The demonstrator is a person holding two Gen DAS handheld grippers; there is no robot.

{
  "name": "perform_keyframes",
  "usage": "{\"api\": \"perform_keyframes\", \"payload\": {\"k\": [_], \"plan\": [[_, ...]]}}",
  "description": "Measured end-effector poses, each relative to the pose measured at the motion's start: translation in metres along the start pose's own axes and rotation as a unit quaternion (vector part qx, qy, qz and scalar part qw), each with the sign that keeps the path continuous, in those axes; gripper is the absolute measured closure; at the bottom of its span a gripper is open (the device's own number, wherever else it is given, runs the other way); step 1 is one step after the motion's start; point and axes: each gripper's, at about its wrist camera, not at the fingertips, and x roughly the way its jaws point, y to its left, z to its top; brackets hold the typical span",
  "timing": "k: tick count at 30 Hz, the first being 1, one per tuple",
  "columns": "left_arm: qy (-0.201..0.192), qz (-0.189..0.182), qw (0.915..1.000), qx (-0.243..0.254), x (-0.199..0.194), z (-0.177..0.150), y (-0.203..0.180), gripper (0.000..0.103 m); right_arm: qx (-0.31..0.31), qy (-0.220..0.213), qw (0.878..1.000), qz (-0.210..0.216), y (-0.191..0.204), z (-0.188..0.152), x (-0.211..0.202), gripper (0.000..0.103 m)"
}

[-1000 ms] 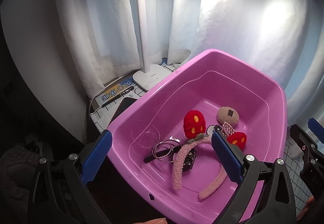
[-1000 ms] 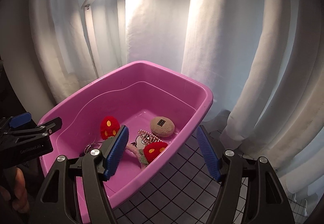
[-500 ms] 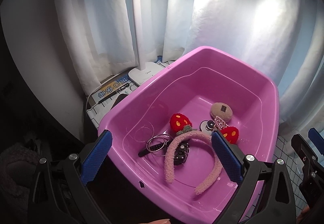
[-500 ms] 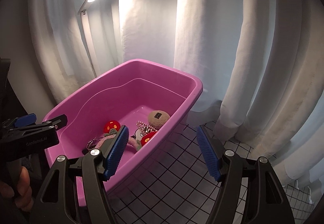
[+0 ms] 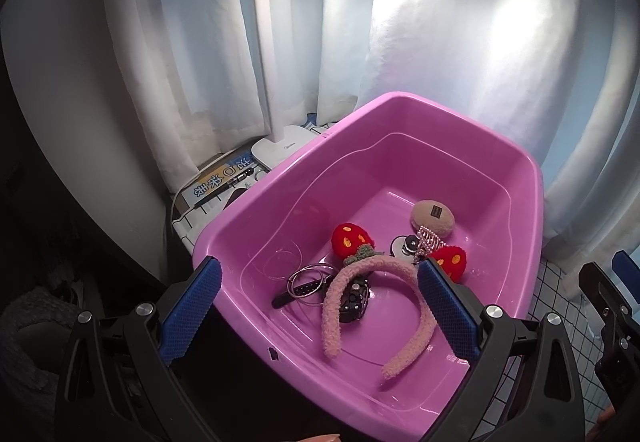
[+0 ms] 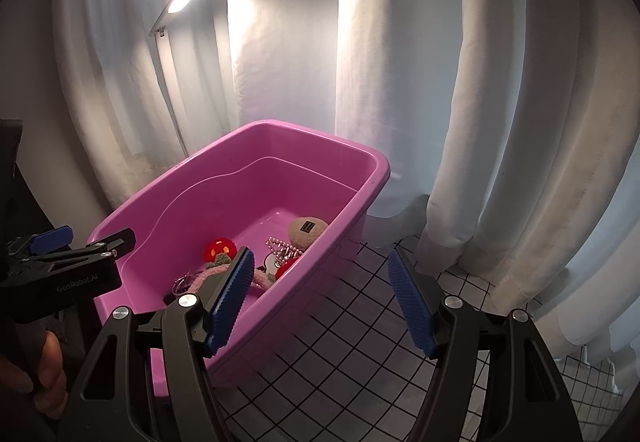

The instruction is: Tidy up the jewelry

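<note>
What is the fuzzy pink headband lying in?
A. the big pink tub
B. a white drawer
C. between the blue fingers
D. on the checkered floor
A: the fuzzy pink headband lies curved on the bottom of the big pink tub, next to the red strawberry puffs, and neither gripper is holding it.

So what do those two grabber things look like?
Both look the same. The left gripper and the right gripper each have two black plastic arms with triangle-shaped holes and shiny silver bolts. The fingers wear bright blue pads with a bumpy, ridged surface. In the right wrist view, white letters on the side of the left gripper read "GenRobot.AI". No cables or sleeves show.
</note>
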Motion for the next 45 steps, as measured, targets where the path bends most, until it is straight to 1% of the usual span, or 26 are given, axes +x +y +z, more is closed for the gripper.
{"api": "perform_keyframes", "payload": {"k": [45], "plan": [[0.007, -0.004, 1.0, 0.004, 0.0007, -0.0047, 0.0018, 0.006, -0.007, 0.002, 1.0, -0.001, 0.0005, -0.0015, -0.0028, 0.037]]}}
